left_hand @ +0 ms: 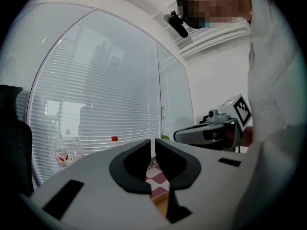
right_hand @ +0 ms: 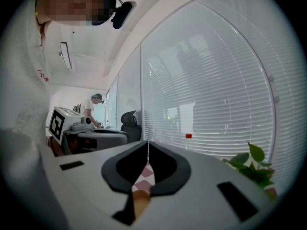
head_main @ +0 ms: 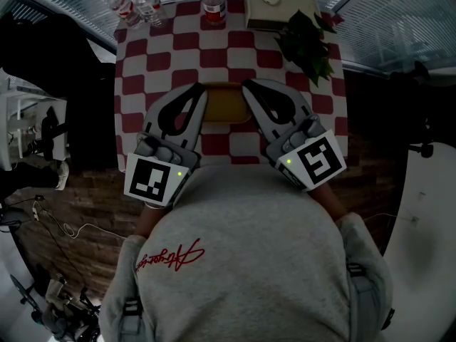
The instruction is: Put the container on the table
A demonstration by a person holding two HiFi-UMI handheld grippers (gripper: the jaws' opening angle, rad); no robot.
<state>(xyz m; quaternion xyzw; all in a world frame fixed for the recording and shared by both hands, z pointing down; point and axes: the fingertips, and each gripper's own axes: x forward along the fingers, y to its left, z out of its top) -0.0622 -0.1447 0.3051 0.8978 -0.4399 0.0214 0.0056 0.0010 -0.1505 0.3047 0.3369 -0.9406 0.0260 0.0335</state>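
Task item: you are looking down at one yellow container point(head_main: 226, 105), lying low on the red-and-white checked table point(head_main: 214, 57), at its near edge.
Position: the container is sitting between your two grippers, just beside each.
Left gripper point(left_hand: 153, 145): you are holding its jaws almost pressed together, with only a thin slit between them and nothing in it.
Right gripper point(right_hand: 147, 147): you are holding its jaws pressed together at the tips, pinching nothing.
Done: judging by how it lies, the container is looking already set down, though neither view is showing whether it is fully resting.
Left: you are probably only needing to draw both grippers clear.
Count, containers: one.
Count, grippers: two.
Count, bottles: three at the far edge, two clear bottles point(head_main: 122, 7) point(head_main: 149, 6) and one red-capped bottle point(head_main: 213, 2).
Count, plants: one leafy plant point(head_main: 306, 43).
Count, boxes: one flat box point(head_main: 274, 11) in the far corner.
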